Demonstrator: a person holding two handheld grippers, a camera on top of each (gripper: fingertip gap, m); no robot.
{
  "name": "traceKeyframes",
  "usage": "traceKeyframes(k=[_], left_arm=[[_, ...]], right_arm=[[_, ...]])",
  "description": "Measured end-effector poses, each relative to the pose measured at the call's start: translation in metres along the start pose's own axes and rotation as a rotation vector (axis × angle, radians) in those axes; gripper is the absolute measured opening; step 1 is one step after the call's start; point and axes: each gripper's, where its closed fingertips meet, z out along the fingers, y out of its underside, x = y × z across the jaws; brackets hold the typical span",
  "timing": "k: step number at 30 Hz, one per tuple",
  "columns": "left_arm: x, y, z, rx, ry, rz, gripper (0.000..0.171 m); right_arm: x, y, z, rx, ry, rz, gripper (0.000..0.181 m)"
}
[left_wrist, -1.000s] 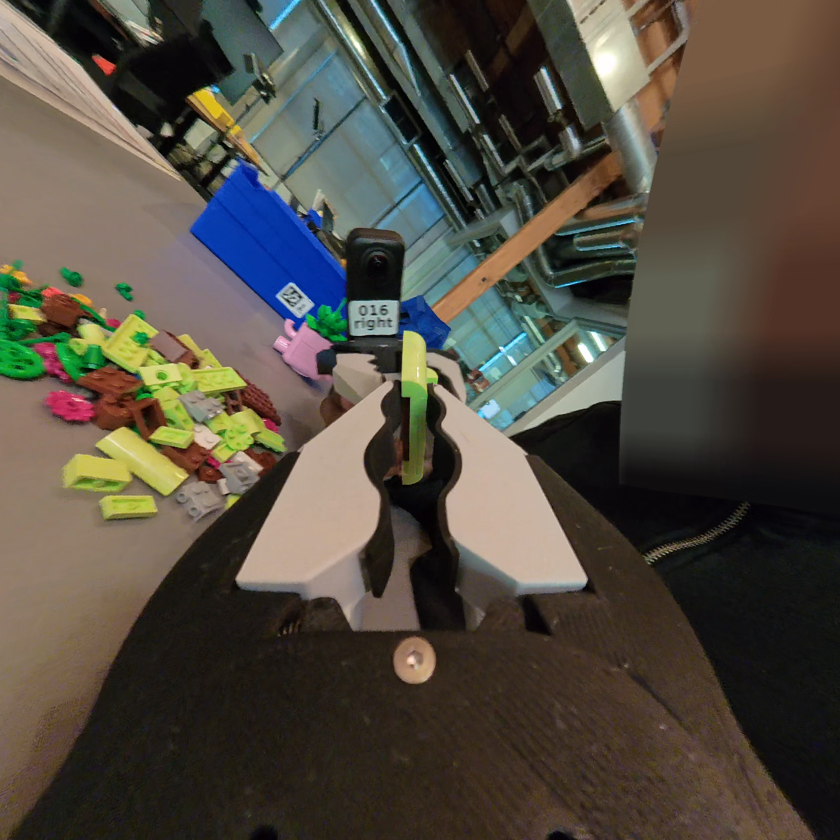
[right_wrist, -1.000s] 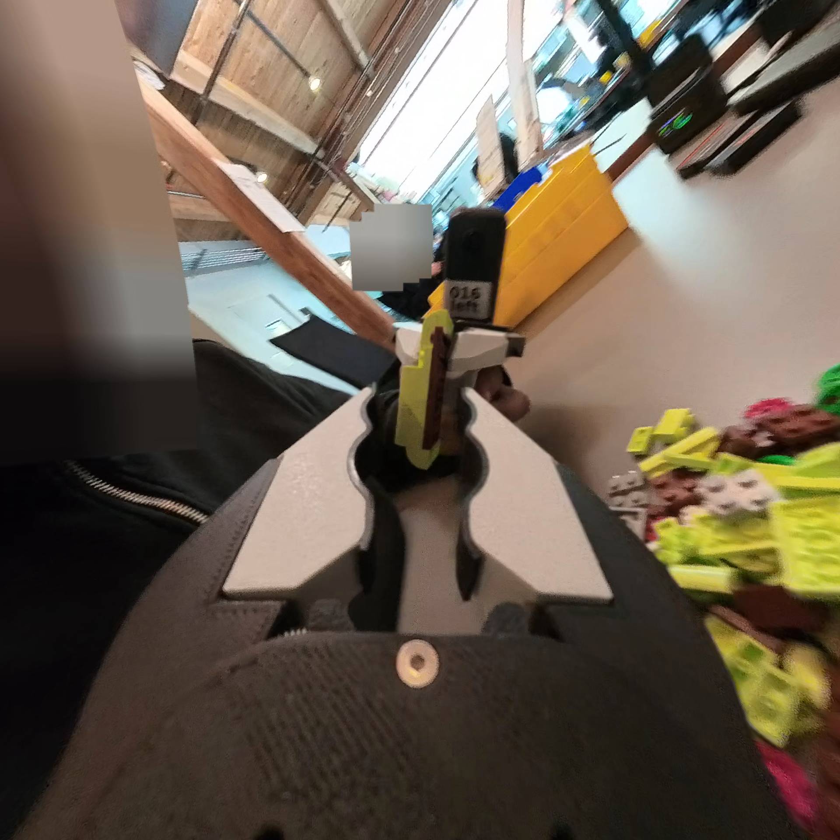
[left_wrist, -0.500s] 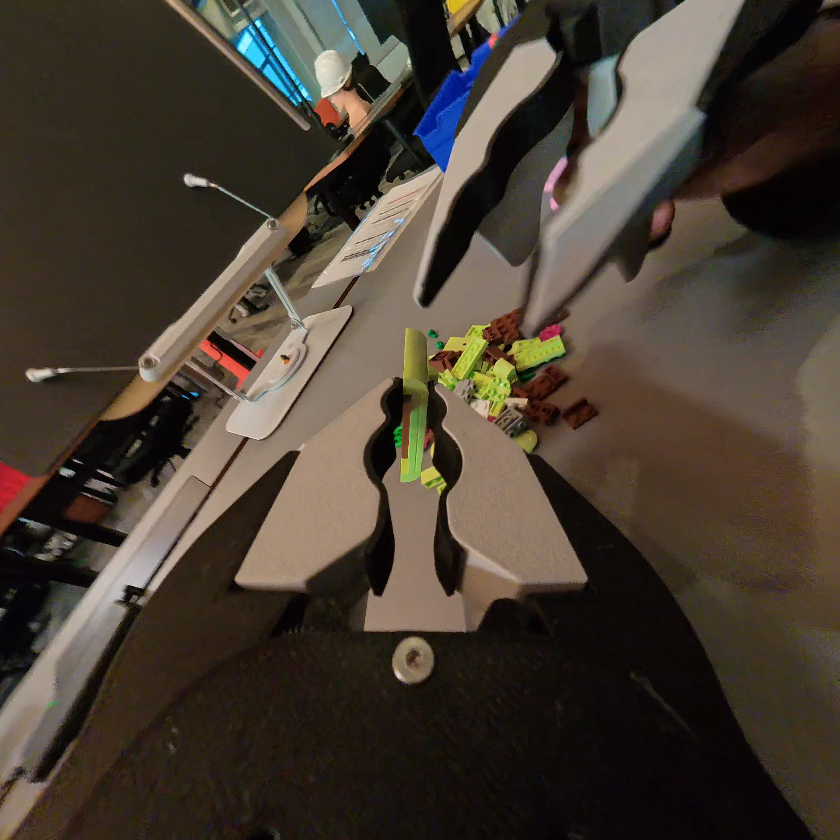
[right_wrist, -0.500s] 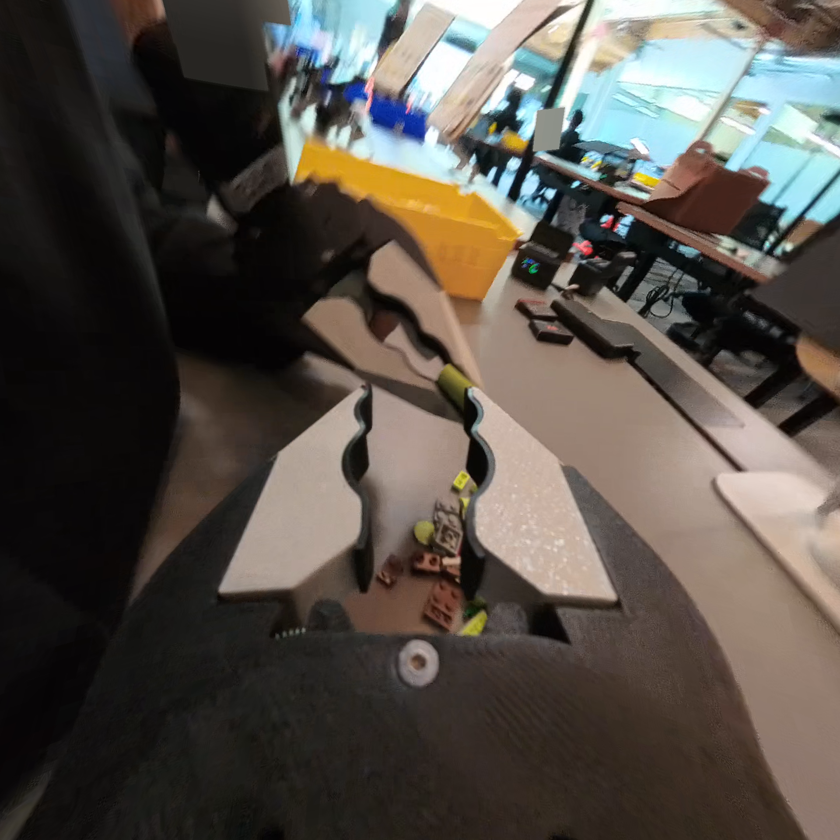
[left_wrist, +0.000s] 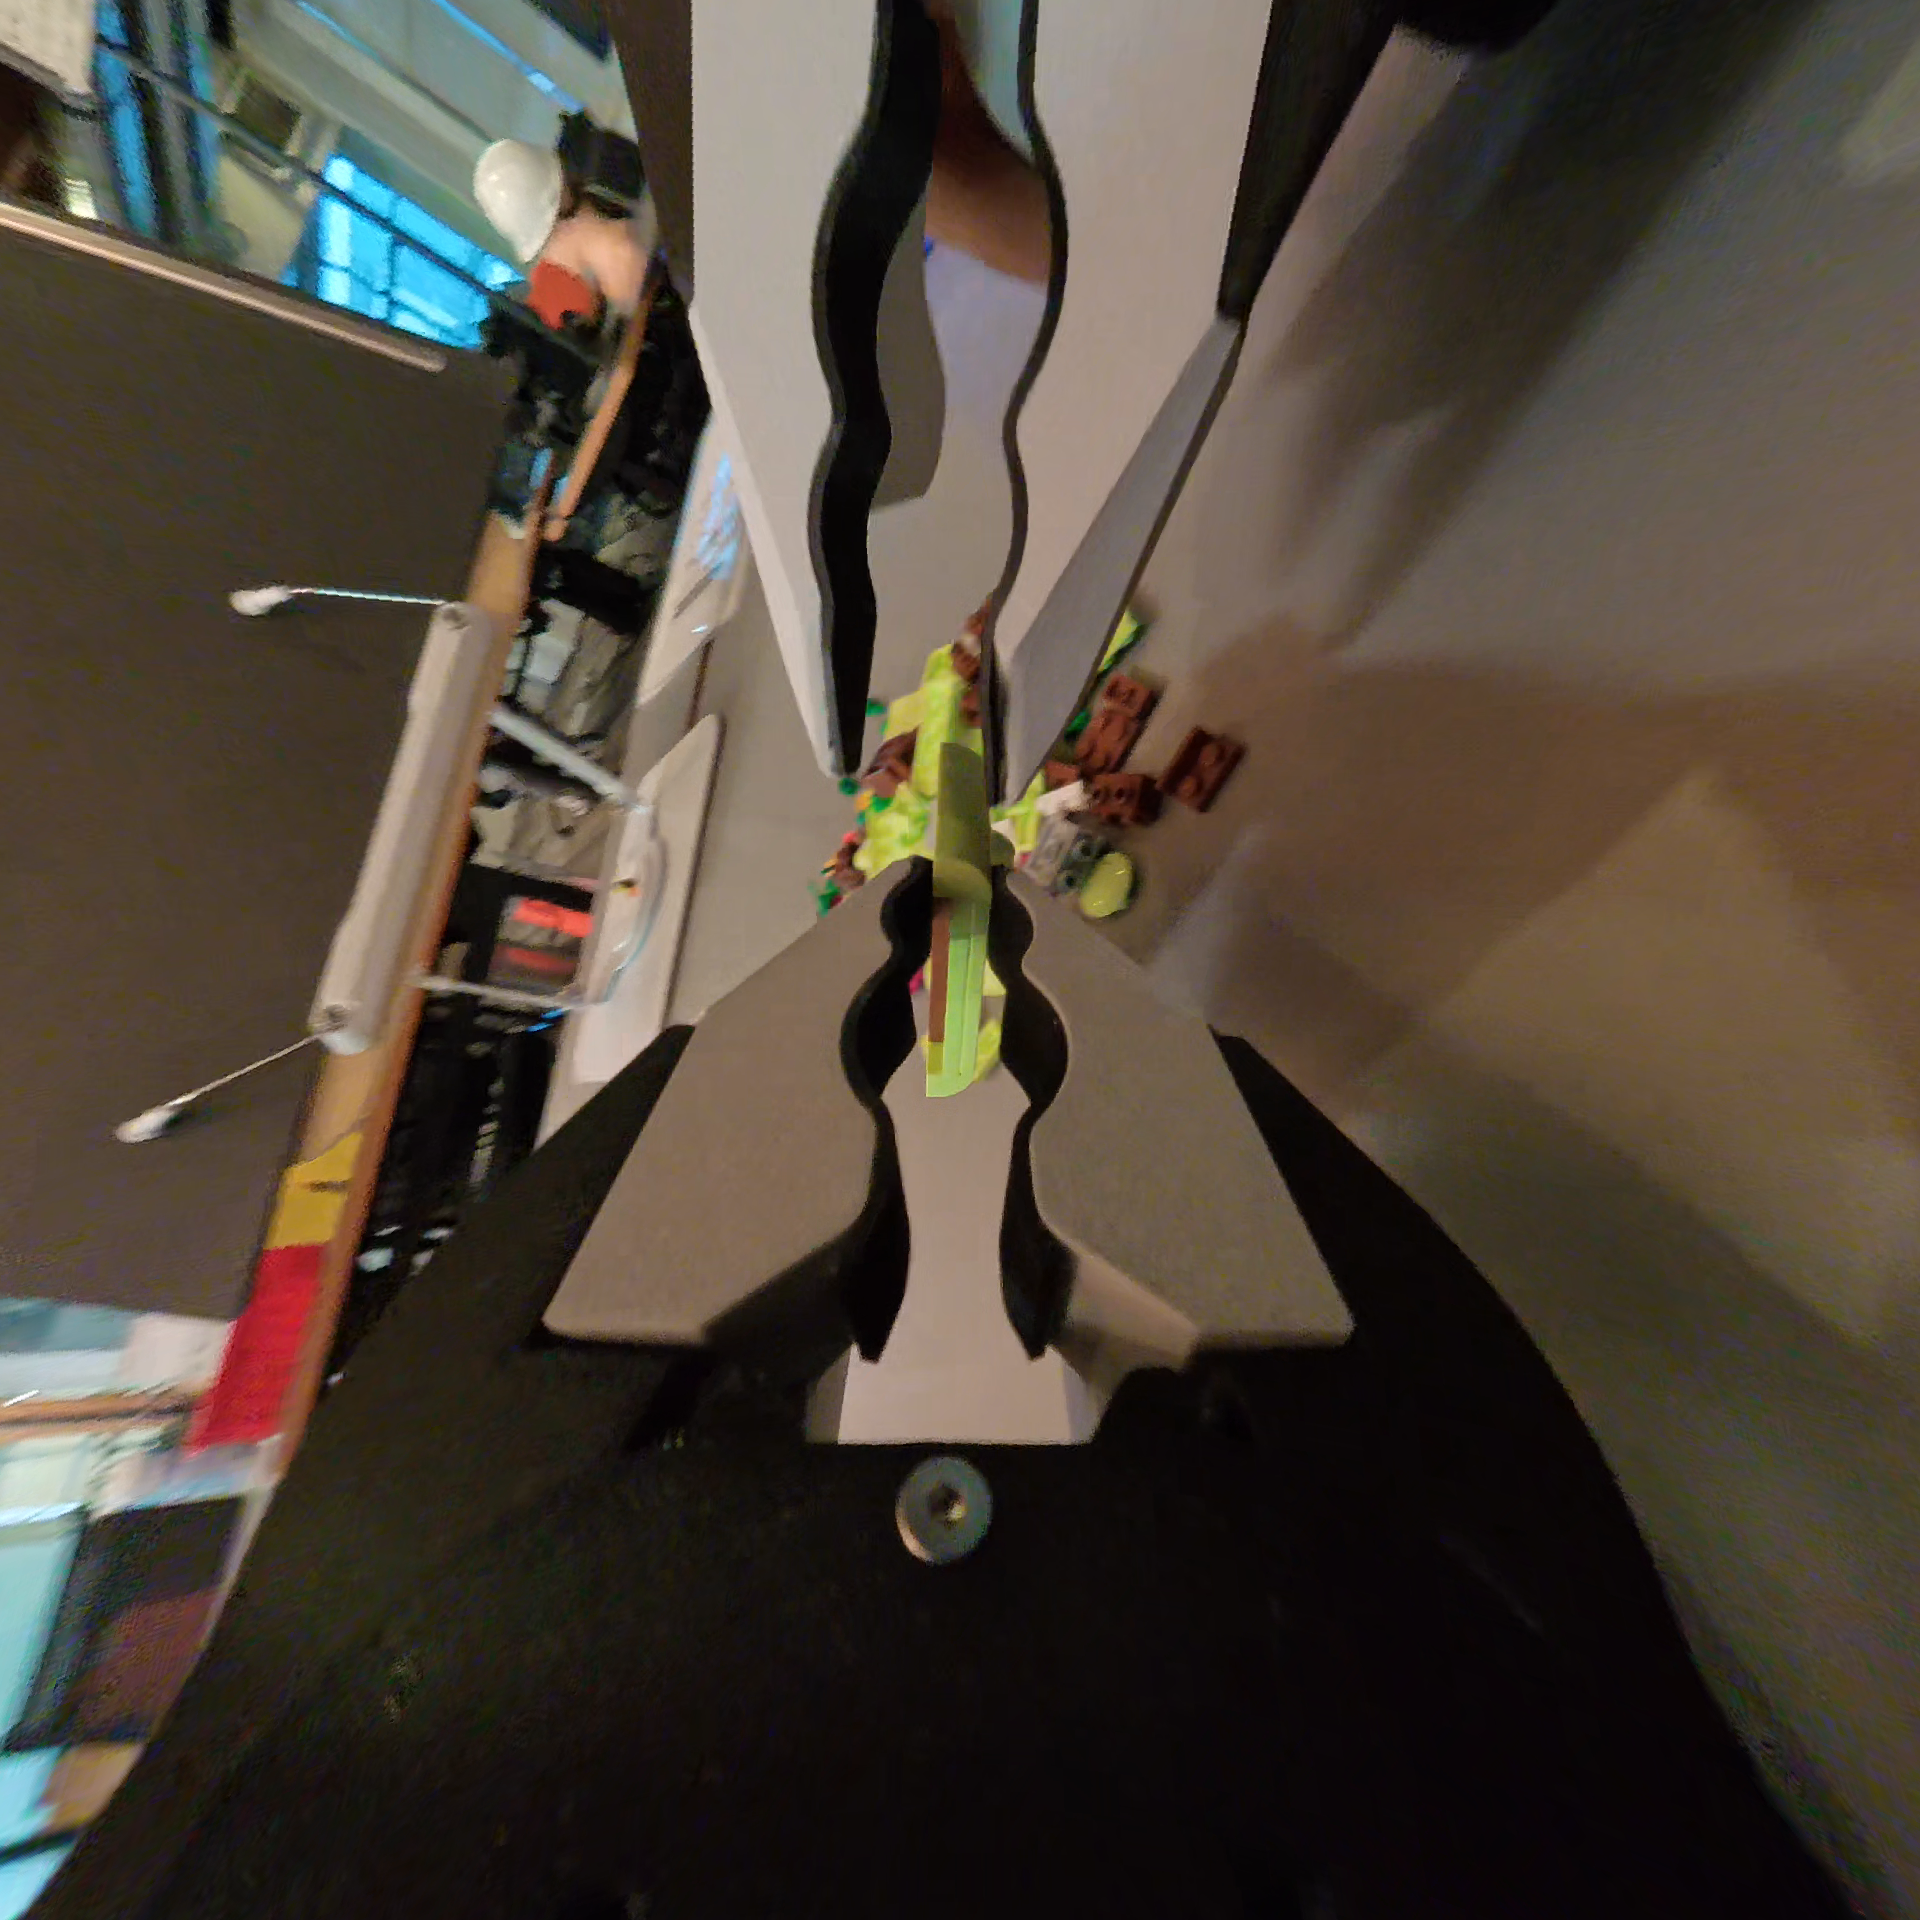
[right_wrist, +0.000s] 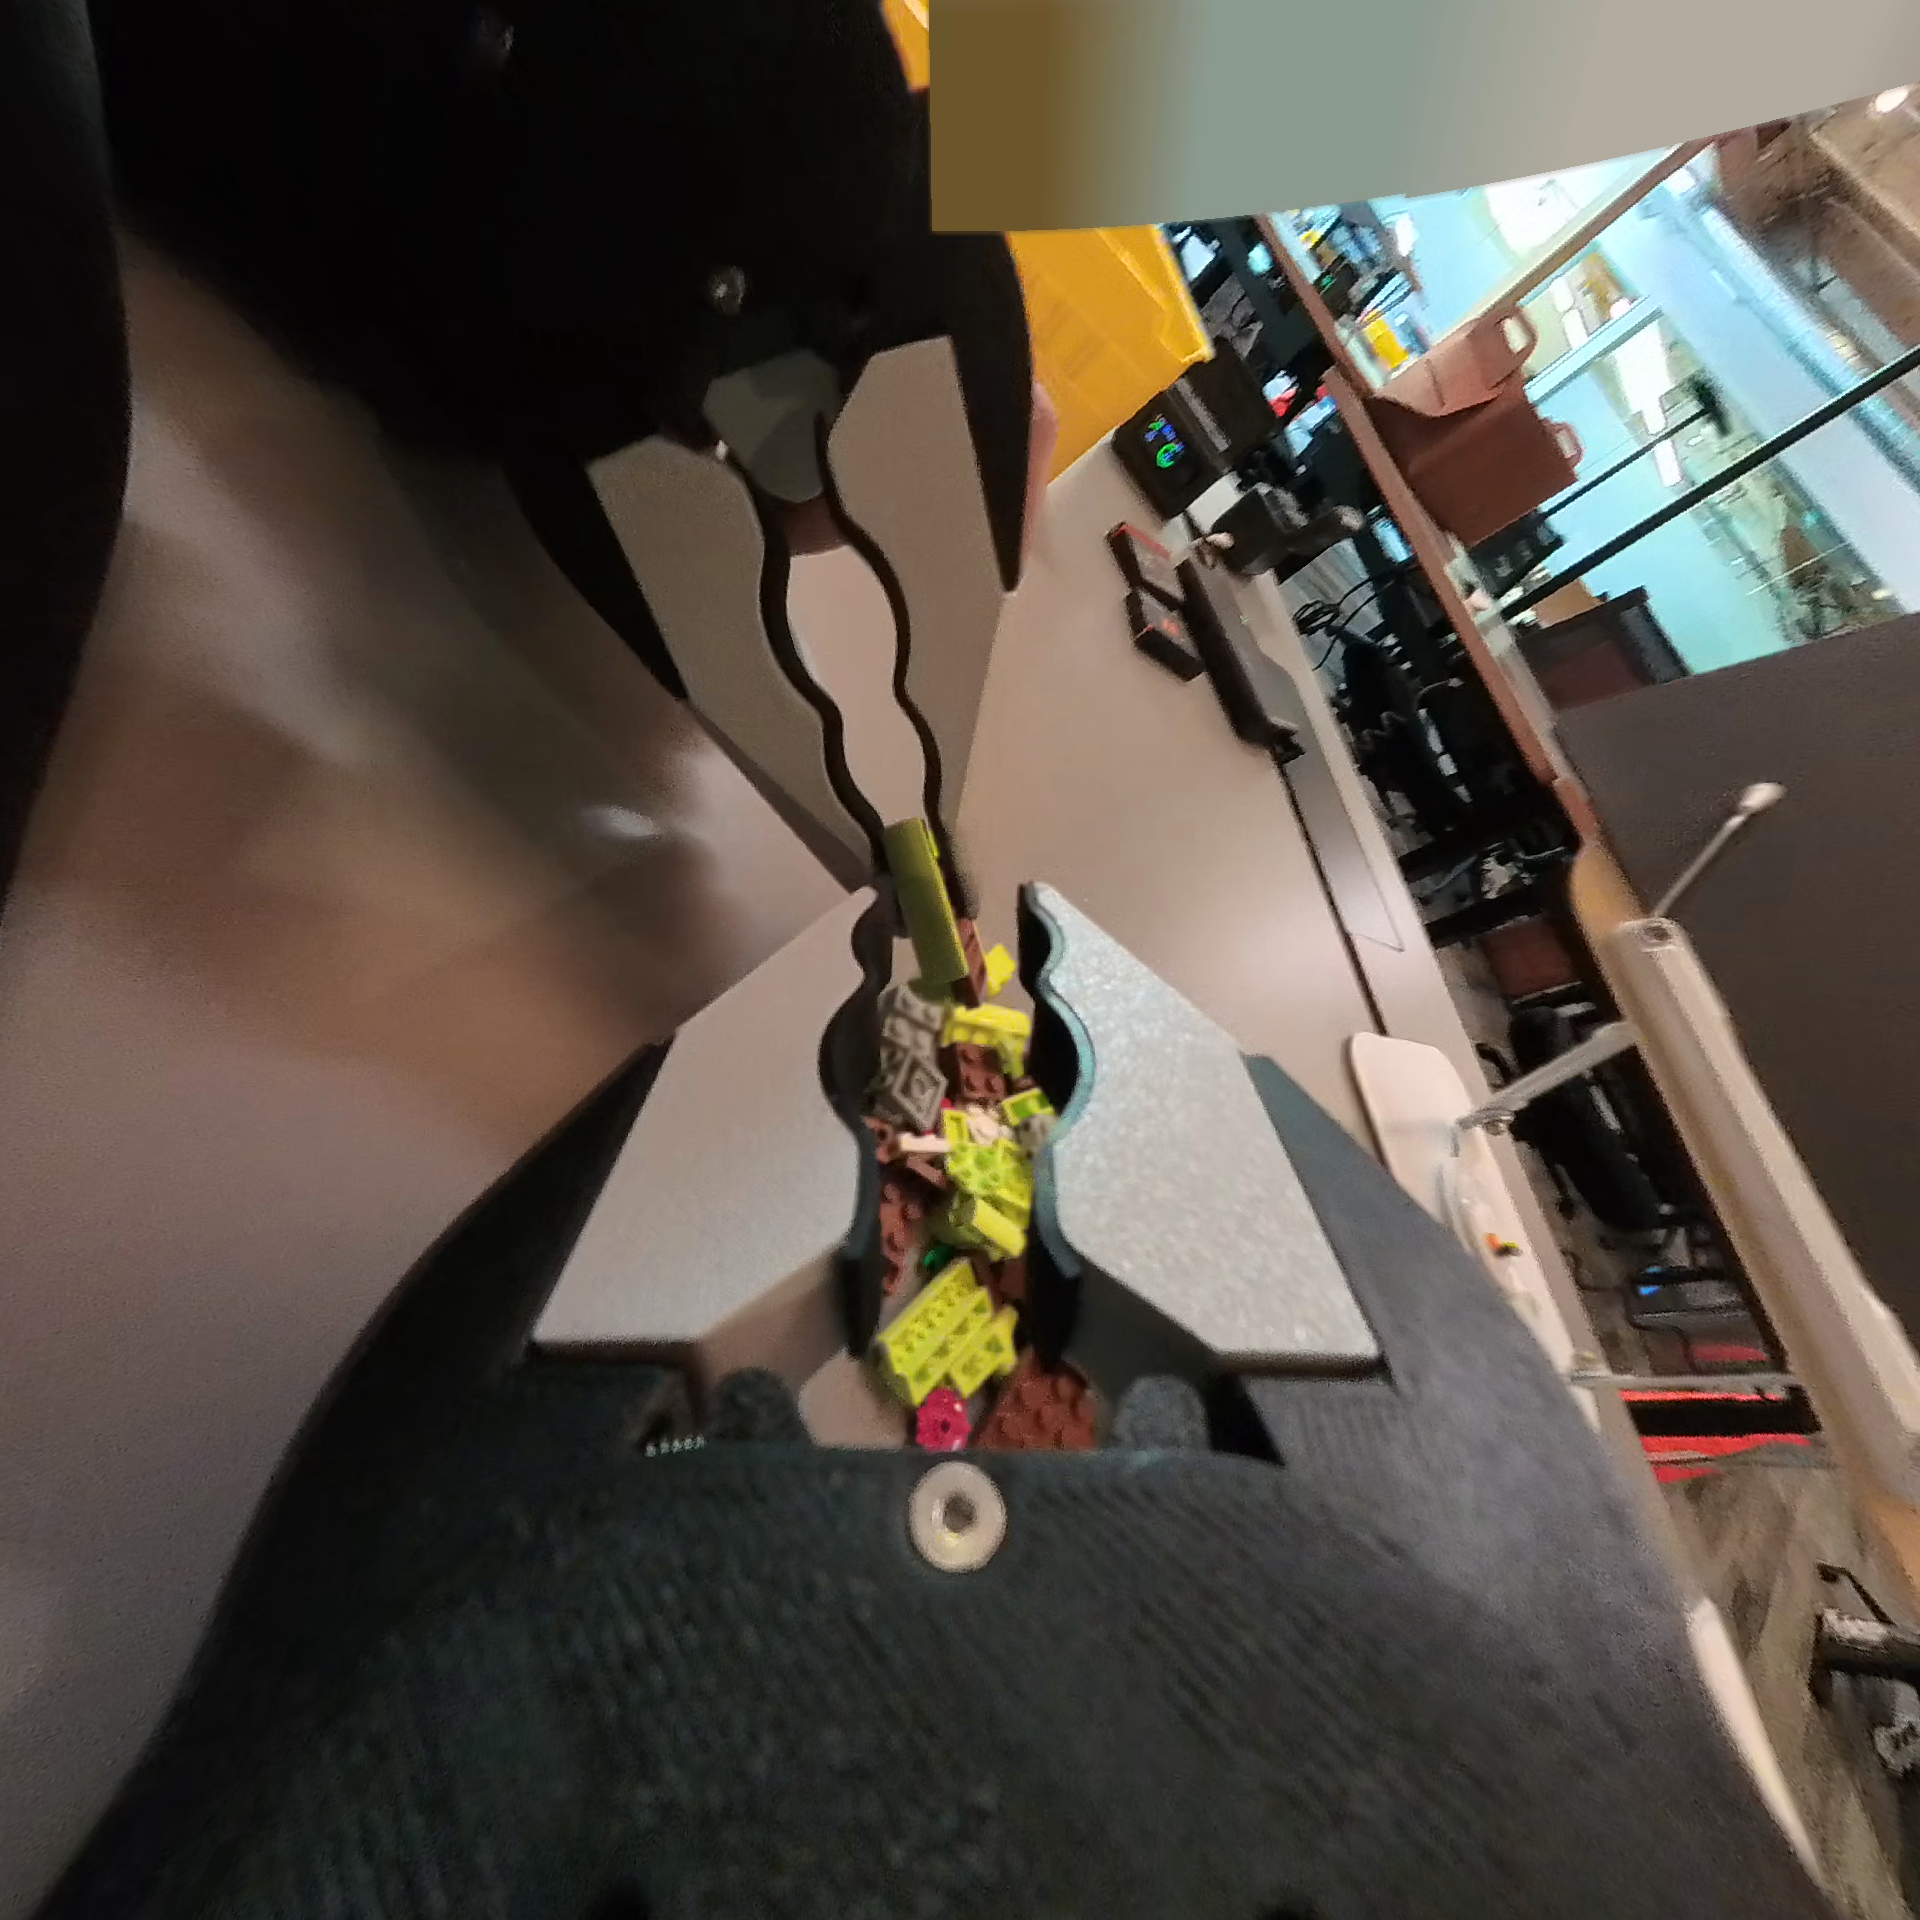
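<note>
Two hand-held grippers tip to tip above a brick pile on a grey worktop (left_wrist: 1558, 623).

Left hand-held gripper (left_wrist: 961, 883) clamps a lime-and-brown brick assembly (left_wrist: 956, 987); right hand-held gripper (right_wrist: 951, 904) gapes empty beside it — bare worktop either side of the loose bricks (right_wrist: 966, 1226). Half a second ago the grippers were farther apart.

Both grippers swung down over the brick pile (right_wrist: 961, 1174) (tips now facing).

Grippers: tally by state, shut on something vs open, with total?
Shut on something: 1, the left gripper, on the lime-and-brown brick piece
Open, gripping nothing: 1, the right gripper
Total: 2
</note>
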Motion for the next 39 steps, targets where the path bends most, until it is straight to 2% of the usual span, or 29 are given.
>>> traceKeyframes(k=[2,4,11,16,18,21,24,28,31,39], left_arm=[[0.006,-0.003,0.000,0.029,0.064,-0.071,0.008],[0.010,-0.003,-0.002,0.060,0.127,-0.150,0.008],[0.000,-0.020,-0.017,0.268,0.229,-0.442,0.014],[0.002,-0.032,-0.026,0.390,0.353,-0.595,0.011],[0.003,-0.037,-0.029,0.411,0.408,-0.652,0.008],[0.008,-0.035,-0.028,0.362,0.471,-0.686,0.007],[0.013,-0.032,-0.026,0.308,0.494,-0.677,0.007],[0.021,-0.027,-0.022,0.255,0.497,-0.634,0.007],[0.022,-0.027,-0.022,0.247,0.501,-0.632,0.007],[0.015,-0.028,-0.025,0.305,0.570,-0.809,0.007]], right_arm=[[-0.009,0.004,0.003,-0.025,-0.057,0.014,0.008],[-0.013,0.003,0.003,-0.016,-0.109,0.088,0.007],[0.002,-0.017,-0.012,0.196,-0.339,0.666,0.005],[0.005,-0.030,-0.020,0.335,-0.480,0.893,0.004],[0.005,-0.033,-0.023,0.370,-0.522,0.933,0.004],[0.001,-0.032,-0.021,0.361,-0.526,0.906,0.006],[-0.005,-0.030,-0.018,0.332,-0.521,0.865,0.019],[-0.008,-0.028,-0.016,0.325,-0.532,0.864,0.004],[-0.008,-0.027,-0.016,0.333,-0.560,0.906,0.004],[0.009,-0.021,-0.013,0.368,-0.555,1.117,0.000]])
